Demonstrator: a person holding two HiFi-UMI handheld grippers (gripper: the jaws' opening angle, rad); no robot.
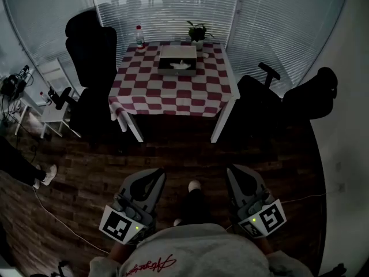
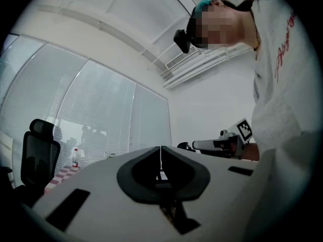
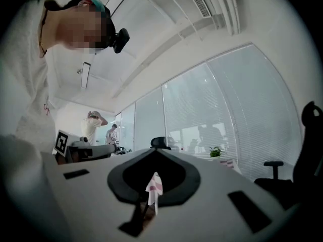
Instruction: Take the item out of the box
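A red-and-white checked cloth covers the square table (image 1: 173, 94) at upper centre, with slatted blinds (image 1: 173, 4) behind and black office chairs (image 1: 92, 45) on either side. The shallow box (image 1: 164, 60) sits near its far edge, holding a pale item (image 1: 180, 66). Dark plank floor (image 1: 86, 172) lies open below. At the bottom, the left gripper (image 1: 157, 175) and right gripper (image 1: 235, 173) have jaws pressed together, empty.

At the surface's (image 1: 173, 94) far edge, the box (image 1: 177, 60) showed too small for you to tell what the white thing (image 1: 180, 66) inside was. The bottle's (image 1: 139, 37) label was unreadable; the head view's left edge cut off a bystander's leg (image 1: 14, 165).
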